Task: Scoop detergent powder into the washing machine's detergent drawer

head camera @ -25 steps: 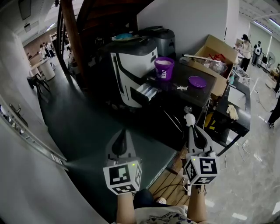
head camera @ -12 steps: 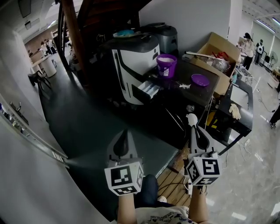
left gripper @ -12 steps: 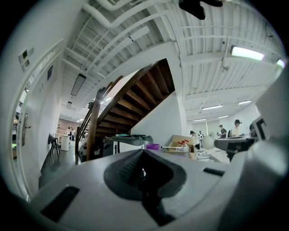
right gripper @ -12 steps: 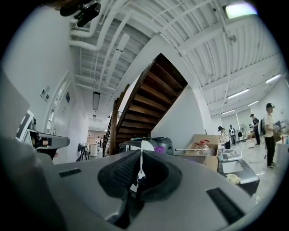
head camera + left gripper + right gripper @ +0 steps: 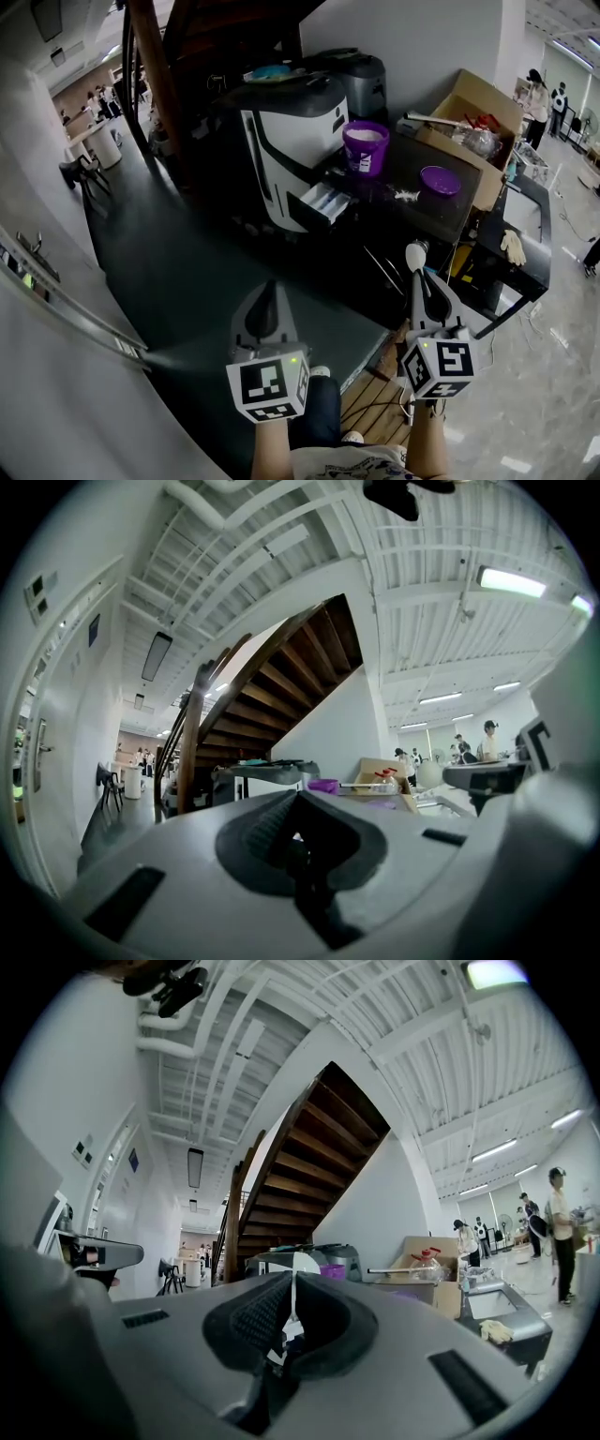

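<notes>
A small white and black washing machine (image 5: 281, 141) stands on a dark table (image 5: 412, 220), its detergent drawer (image 5: 323, 202) pulled open toward me. To the right of the machine sits a purple tub (image 5: 366, 145) of white powder, with its purple lid (image 5: 441, 180) lying further right. My right gripper (image 5: 417, 274) hangs off the table's near edge, shut on a thin white scoop (image 5: 415, 250) that pokes past its tips; the right gripper view shows the scoop (image 5: 292, 1299) edge-on between the jaws. My left gripper (image 5: 269, 289) is shut and holds nothing, low and left of the table.
A small white thing (image 5: 405, 194) lies on the table near the lid. An open cardboard box (image 5: 469, 117) of clutter stands at the back right, a grey appliance (image 5: 361, 75) behind the machine. A dark staircase (image 5: 178, 56) rises at left. People stand far right (image 5: 536, 94).
The view has drawn a little closer to the table and shifted; both grippers keep the same pose, the right one still shut on the scoop.
</notes>
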`<action>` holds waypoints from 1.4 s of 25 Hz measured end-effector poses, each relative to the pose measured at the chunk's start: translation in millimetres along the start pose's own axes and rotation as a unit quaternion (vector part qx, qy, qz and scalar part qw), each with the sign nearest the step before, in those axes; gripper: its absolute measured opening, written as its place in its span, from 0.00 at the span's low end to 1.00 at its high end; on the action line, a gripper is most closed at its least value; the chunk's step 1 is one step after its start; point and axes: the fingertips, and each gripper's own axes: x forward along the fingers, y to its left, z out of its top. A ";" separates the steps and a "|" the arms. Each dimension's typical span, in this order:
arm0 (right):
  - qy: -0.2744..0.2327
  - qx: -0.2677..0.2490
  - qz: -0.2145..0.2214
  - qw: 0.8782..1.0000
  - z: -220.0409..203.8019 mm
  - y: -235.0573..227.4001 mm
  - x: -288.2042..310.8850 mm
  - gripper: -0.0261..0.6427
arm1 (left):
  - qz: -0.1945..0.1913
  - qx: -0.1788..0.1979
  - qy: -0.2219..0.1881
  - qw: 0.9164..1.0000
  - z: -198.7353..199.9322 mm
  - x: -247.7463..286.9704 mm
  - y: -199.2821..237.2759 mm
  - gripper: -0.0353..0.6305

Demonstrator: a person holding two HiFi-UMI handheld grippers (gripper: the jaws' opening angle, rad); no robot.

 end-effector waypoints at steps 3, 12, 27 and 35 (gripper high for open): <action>0.002 -0.005 0.001 1.000 -3.6 0.3 29.6 0.08 | 0.000 -0.008 -0.001 1.000 -3.4 31.1 9.3 0.06; 0.005 -0.017 -0.014 1.000 7.1 0.2 136.8 0.07 | -0.023 -0.014 -0.001 1.000 5.7 140.8 39.6 0.06; 0.016 -0.031 -0.067 0.997 74.0 10.7 294.9 0.08 | -0.080 -0.020 0.011 0.996 68.4 312.1 98.2 0.06; 0.013 -0.039 -0.079 0.996 97.9 13.1 319.4 0.07 | -0.099 -0.024 0.009 0.995 84.3 339.3 101.1 0.06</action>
